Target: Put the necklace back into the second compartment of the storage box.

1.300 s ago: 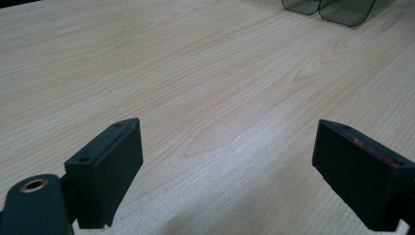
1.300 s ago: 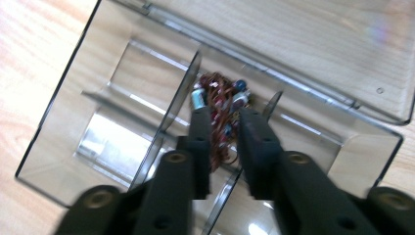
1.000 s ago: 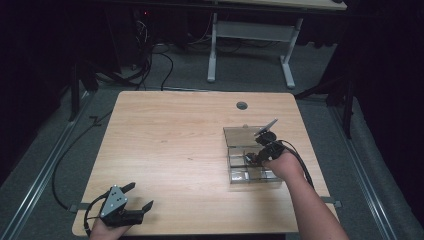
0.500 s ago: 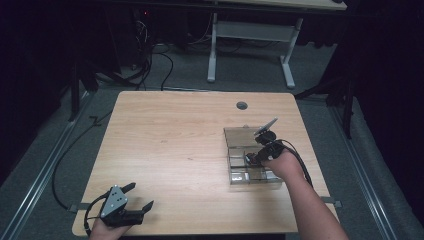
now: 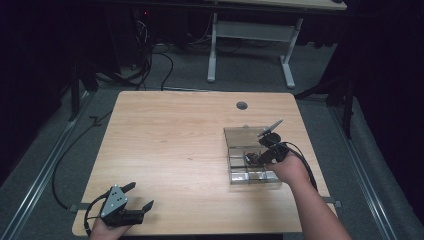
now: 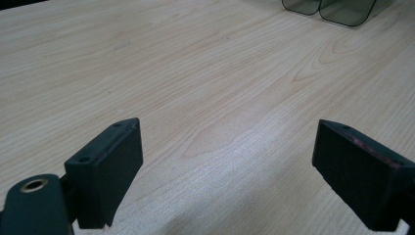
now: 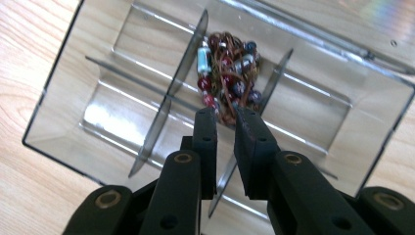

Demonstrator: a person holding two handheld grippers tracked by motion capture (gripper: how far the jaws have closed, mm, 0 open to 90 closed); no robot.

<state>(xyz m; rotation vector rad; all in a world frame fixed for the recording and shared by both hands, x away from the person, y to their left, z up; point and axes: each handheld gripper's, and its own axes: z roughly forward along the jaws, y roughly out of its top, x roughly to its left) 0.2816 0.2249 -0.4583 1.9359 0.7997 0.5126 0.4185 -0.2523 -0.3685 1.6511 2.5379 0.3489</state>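
1. The worktop [image 5: 170, 145] is bare wood over most of its width. The clear compartment box [image 5: 252, 162] sits toward its right side, short of the right edge and well apart from the near edge.
2. The left tongs [image 5: 137, 197] rest at the near left corner, jaws spread wide with nothing between them. In the left gripper view bare wood lies ahead of them.
3. The box is split by thin dividers, and its lid [image 5: 242, 135] lies open on the far side. A beaded bracelet [image 7: 227, 73] of red, dark and silver beads on brown cord lies bunched in one middle compartment; the neighbouring ones look bare.
4. The right tongs [image 7: 225, 115] point down into that compartment, just above the bracelet's near end. Their jaws have just been opening, a narrow gap shows between them, and nothing is gripped.
5. The bunch runs lengthwise away from the right tongs, between two dividers.
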